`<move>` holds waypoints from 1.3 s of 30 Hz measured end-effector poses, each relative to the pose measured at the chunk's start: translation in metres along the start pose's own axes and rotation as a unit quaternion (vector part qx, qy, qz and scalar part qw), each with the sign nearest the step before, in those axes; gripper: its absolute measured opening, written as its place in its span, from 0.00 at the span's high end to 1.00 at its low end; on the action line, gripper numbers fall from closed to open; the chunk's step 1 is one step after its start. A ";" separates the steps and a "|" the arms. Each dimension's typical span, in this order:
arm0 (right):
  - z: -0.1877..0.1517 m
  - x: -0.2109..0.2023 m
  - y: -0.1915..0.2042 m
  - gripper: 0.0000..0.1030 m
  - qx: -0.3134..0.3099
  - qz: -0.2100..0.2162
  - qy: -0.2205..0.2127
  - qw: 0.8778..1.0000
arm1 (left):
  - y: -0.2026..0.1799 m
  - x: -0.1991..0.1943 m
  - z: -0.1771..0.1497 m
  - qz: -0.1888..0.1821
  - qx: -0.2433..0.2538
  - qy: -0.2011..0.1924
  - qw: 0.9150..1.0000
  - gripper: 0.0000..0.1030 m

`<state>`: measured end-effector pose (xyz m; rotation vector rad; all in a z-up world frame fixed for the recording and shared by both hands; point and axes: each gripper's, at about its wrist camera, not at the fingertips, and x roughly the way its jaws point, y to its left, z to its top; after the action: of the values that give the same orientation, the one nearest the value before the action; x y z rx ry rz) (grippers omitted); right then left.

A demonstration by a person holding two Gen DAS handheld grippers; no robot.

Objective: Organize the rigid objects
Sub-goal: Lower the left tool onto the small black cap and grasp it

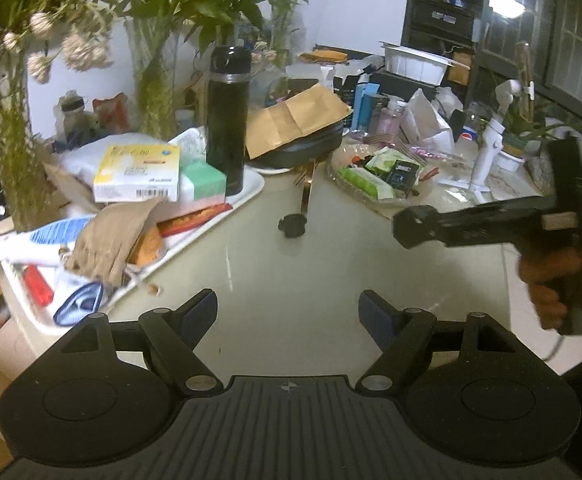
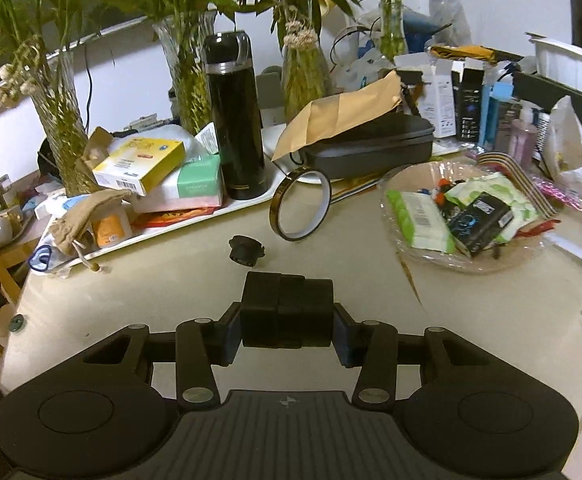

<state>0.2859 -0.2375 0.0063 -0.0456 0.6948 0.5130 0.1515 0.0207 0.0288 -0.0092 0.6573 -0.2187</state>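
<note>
My right gripper [image 2: 287, 326] is shut on a black block [image 2: 287, 312] and holds it above the beige table. In the left wrist view the same gripper [image 1: 411, 228] comes in from the right with the black block [image 1: 413, 226] at its tip. My left gripper [image 1: 289, 312] is open and empty over the table. A small black cap [image 2: 246, 251] lies ahead of the block; it also shows in the left wrist view [image 1: 292, 225]. A roll of amber tape [image 2: 299, 206] stands on edge beyond it. A white tray [image 2: 259, 200] at the left holds a black flask [image 2: 235, 120] and boxes.
A clear dish [image 2: 471, 264] of packets sits at the right. A black case [image 2: 367, 148] under a brown envelope [image 2: 343, 116] lies at the back. Glass vases with plants [image 2: 187, 68] stand behind the tray. A white gimbal [image 1: 487, 148] stands at the far right.
</note>
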 end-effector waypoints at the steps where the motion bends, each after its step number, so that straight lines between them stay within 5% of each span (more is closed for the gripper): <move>1: -0.001 -0.006 0.001 0.53 0.001 -0.001 -0.003 1.000 | 0.000 0.002 0.002 -0.004 0.001 -0.002 1.000 0.25; 21: -0.026 -0.058 0.005 0.53 0.055 0.003 -0.011 0.998 | -0.005 0.063 0.036 -0.033 0.073 -0.022 0.997 0.25; 39: -0.027 -0.061 -0.009 0.53 0.073 0.001 -0.015 0.997 | 0.000 0.147 0.047 -0.033 0.112 0.007 0.993 0.25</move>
<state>0.2343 -0.2781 0.0224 0.0992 0.7017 0.4620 0.2928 -0.0124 -0.0226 0.1861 0.6447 -0.3553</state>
